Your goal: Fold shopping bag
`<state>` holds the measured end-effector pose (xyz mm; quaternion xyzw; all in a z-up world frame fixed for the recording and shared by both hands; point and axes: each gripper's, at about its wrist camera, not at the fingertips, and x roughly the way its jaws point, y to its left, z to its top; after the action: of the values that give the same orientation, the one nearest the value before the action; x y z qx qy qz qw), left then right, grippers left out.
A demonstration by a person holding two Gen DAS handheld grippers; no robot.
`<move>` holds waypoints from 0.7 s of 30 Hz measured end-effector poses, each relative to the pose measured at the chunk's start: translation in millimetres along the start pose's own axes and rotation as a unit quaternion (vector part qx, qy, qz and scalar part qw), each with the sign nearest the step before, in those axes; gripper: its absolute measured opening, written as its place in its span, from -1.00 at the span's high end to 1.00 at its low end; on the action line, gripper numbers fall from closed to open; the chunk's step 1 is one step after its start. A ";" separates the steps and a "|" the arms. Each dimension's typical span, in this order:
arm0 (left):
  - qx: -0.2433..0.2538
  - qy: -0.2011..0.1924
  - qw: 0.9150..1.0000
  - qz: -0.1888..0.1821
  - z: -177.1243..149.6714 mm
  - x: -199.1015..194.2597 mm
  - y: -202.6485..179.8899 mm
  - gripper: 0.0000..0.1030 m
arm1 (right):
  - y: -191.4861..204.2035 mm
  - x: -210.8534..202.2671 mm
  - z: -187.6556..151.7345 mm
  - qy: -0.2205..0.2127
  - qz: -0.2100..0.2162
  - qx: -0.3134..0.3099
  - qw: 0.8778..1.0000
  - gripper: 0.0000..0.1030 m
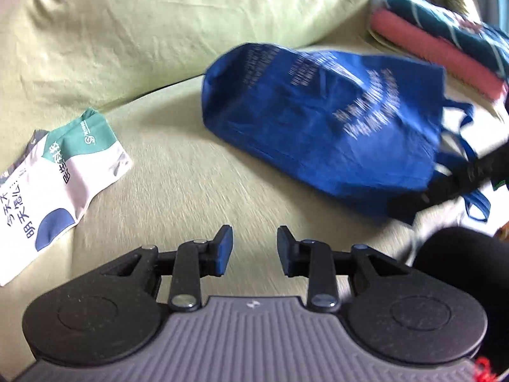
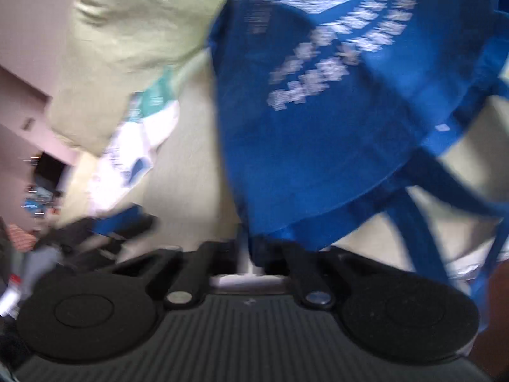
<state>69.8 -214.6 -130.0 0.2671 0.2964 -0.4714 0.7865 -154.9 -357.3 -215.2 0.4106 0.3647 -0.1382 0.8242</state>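
Observation:
A blue shopping bag (image 1: 321, 121) with white print lies crumpled on the pale green sofa seat, right of centre in the left wrist view. My left gripper (image 1: 254, 248) is open and empty, a short way in front of the bag. My right gripper (image 2: 257, 251) is shut on the bag's lower edge; the blue bag (image 2: 318, 111) fills the right wrist view and its handles (image 2: 423, 219) hang to the right. The right gripper also shows in the left wrist view (image 1: 413, 203) at the bag's right corner.
A white and green printed bag (image 1: 60, 184) lies flat on the seat at the left. A green back cushion (image 1: 159, 31) stands behind. Folded pink and teal cloths (image 1: 445, 51) are stacked at the far right.

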 end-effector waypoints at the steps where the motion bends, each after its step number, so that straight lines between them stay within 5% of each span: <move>1: -0.004 -0.002 1.000 0.000 4.6 4.7 3.5 0.25 | -4.2 -11.0 0.9 -0.005 -0.023 -0.029 0.999 0.97; 4: -0.002 -0.007 1.000 -0.006 23.5 22.3 8.7 0.25 | -30.7 -56.5 0.4 -0.022 -0.110 -0.115 0.987 0.97; 6: 0.009 -0.012 1.000 -0.017 37.5 40.5 3.3 0.20 | -64.3 -87.5 0.2 -0.034 -0.154 -0.121 0.980 0.95; 12: 0.024 -0.001 0.997 -0.067 71.3 90.0 -22.9 0.17 | -102.8 -133.4 1.1 -0.070 -0.178 -0.083 0.978 0.65; 14: 0.012 -0.009 0.995 -0.101 69.3 86.0 -21.6 0.16 | -95.3 -139.5 0.9 -0.087 -0.167 -0.094 0.978 0.23; 16: -0.003 -0.008 0.993 -0.116 63.5 83.3 -15.2 0.14 | -88.9 -142.6 0.2 -0.099 -0.154 -0.114 0.976 0.03; 21: -0.051 -0.009 0.986 -0.161 59.4 75.8 4.9 0.14 | -86.5 -144.4 21.5 -0.117 -0.150 -0.115 0.975 0.02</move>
<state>115.8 -298.3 -143.2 0.1714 0.3522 -0.5788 0.7152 -290.5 -438.4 -153.2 0.2344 0.3362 -0.2641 0.8731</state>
